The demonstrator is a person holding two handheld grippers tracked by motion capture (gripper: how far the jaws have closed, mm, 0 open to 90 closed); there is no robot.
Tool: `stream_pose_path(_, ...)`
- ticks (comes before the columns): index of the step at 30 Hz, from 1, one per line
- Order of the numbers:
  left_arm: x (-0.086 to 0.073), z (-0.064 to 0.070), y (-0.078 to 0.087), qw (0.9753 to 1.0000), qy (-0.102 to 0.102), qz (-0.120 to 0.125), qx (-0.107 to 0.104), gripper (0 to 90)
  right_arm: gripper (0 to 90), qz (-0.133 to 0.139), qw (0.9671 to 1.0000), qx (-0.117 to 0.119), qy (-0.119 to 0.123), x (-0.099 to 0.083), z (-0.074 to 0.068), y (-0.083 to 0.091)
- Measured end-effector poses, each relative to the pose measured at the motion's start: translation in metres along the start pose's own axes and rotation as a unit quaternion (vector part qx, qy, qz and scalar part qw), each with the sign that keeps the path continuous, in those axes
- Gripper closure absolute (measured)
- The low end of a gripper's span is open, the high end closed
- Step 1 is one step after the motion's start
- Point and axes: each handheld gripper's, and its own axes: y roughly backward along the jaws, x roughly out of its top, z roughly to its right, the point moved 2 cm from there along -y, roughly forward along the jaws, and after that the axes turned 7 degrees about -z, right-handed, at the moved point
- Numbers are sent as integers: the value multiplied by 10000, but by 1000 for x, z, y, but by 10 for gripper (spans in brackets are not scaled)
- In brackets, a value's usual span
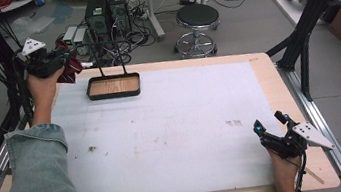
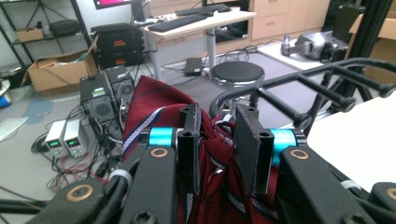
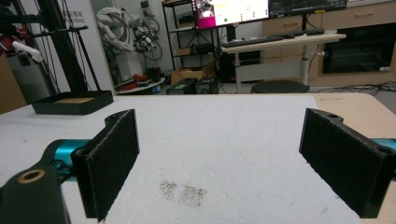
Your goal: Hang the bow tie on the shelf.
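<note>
- Dark red woven cloth with thin blue-and-white stripes (it looks like a necktie, bunched up) sits pinched between the 2 black jaws of the left gripper, which are closed onto the fabric with only its folds between them.
- From the high view, that left gripper holds the cloth up off the table, past the far-left corner, just left of the shallow black tray with a wooden floor.
- The tray's long axis runs left to right along the table's far edge; a black wire stand rises from its far rim, so I judge the clear way in is from above and the near side.
- The left hand is by far the nearer; a short carry rightward would bring the cloth over the tray.
- The right gripper rests at the near-right of the white foam-covered table, jaws spread wide with nothing between them, well apart from the tray.
- Open white surface lies between the 2 hands.
</note>
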Motion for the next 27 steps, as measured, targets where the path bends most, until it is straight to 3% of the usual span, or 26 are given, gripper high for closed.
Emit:
stream_pose_path(16, -17, -9, -8, 9986, 435, -174, 228, 707, 111, 6, 10000, 6, 12, 0, 0, 0)
stream_pose_path(27, -35, -7, -19, 9977, 451, -445, 237, 700, 111, 4, 10000, -4, 12, 0, 0, 0)
